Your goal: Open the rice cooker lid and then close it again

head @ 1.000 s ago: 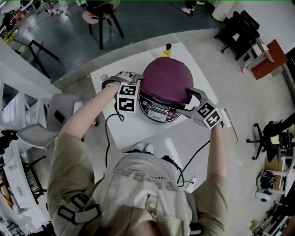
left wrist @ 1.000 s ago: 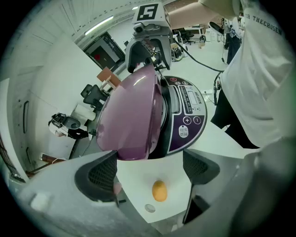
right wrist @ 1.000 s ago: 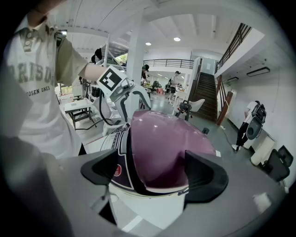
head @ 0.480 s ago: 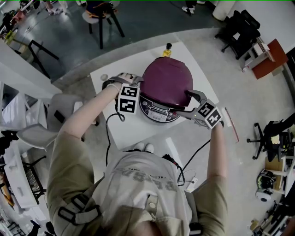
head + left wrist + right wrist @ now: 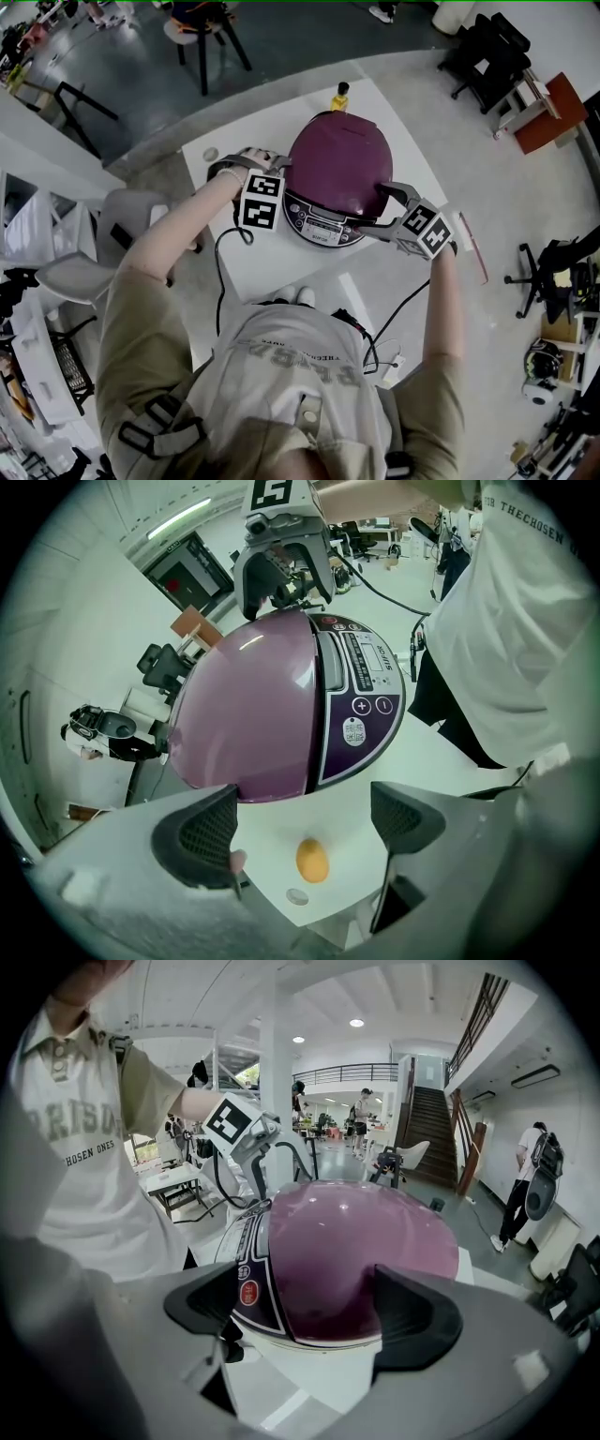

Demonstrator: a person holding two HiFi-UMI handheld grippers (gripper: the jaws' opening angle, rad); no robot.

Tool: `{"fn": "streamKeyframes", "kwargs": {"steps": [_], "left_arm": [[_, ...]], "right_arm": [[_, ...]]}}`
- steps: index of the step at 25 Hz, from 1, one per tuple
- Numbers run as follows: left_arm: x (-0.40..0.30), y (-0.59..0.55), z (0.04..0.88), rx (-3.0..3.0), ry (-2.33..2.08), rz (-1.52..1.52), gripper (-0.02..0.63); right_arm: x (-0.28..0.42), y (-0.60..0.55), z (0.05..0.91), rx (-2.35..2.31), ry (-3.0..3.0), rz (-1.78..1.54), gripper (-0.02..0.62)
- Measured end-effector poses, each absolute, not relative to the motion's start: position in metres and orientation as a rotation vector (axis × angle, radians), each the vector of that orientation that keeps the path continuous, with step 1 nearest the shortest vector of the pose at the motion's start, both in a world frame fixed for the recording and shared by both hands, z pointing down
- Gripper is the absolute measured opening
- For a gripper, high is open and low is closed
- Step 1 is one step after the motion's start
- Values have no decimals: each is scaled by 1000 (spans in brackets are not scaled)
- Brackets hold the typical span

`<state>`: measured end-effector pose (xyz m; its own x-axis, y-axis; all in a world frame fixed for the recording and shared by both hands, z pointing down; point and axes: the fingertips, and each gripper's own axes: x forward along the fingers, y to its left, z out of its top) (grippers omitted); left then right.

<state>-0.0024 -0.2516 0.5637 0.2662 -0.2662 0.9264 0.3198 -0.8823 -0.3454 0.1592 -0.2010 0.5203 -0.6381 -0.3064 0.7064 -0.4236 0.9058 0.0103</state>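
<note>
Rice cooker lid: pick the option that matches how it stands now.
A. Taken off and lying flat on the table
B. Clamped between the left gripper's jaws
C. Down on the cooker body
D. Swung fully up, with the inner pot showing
C. The purple lid sits domed over the white rice cooker body, and the right gripper view shows no gap and no inner pot.

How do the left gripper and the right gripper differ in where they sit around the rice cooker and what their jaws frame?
The left gripper sits at the rice cooker's left; the right gripper at its right. The left gripper's jaws frame bare table and a small yellow object, the cooker beyond them; the right gripper's jaws frame the purple lid. Shared: both stand open, gripping nothing.
</note>
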Motion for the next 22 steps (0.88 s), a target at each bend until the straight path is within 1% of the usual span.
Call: {"fn": "streamKeyframes", "kwargs": {"steps": [17,22], "left_arm": [[-3,-252,572,-2067,-113,-1655,456],[-4,-253,572,-2050,-145,-1672,456]], "right_arm": [[157,-200,524,468,-2295,229,427],[158,-198,528,420,-2208,206,427]]}}
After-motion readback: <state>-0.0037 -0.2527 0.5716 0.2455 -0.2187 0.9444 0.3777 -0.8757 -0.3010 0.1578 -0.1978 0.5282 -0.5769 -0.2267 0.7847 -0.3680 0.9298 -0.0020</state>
